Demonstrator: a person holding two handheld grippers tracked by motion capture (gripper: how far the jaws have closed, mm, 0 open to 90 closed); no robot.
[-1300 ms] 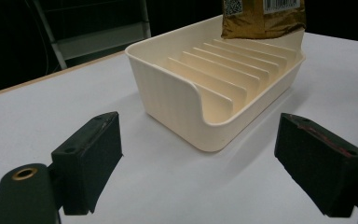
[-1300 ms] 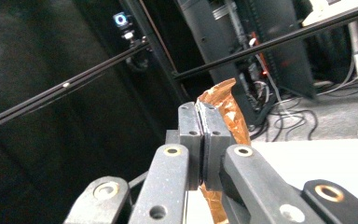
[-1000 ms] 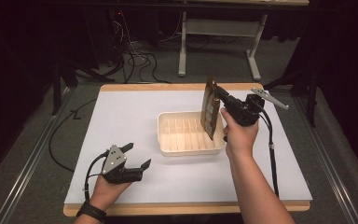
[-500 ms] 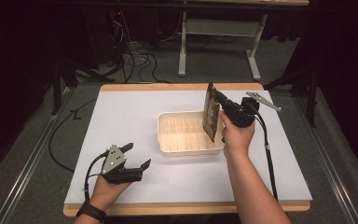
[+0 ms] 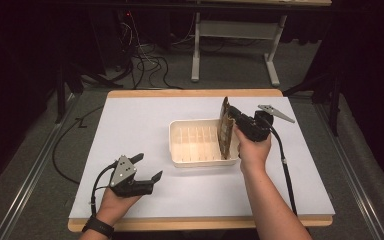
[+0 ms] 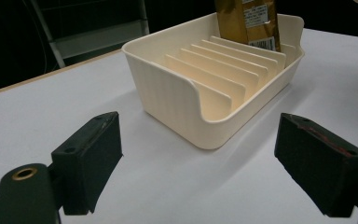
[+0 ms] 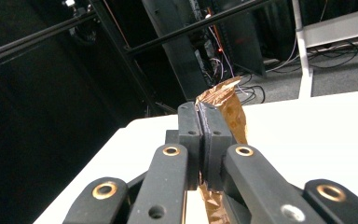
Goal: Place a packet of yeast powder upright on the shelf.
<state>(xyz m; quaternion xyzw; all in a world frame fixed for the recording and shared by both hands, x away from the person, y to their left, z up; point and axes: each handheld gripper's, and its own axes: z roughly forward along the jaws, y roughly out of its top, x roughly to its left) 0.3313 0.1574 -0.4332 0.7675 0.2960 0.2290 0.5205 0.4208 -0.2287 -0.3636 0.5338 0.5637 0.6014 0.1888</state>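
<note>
Right now the right gripper [image 5: 230, 120] is clamped on a gold-brown foil packet [image 5: 224, 130], its two black jaws pressed flat together on the crinkled top edge, as the right gripper view shows [image 7: 200, 140]. The packet stands upright on edge at the right end of a cream slotted tray [image 5: 180, 150], its lower part down inside by the end wall (which slot exactly is hard to tell). In the left gripper view the packet [image 6: 249, 21] sits at the tray's far end, behind the row of thin dividers. The left gripper [image 5: 147, 167] rests on the white table [image 5: 130, 120], near the front left, well apart from the tray, jaws spread wide with nothing between them.
</note>
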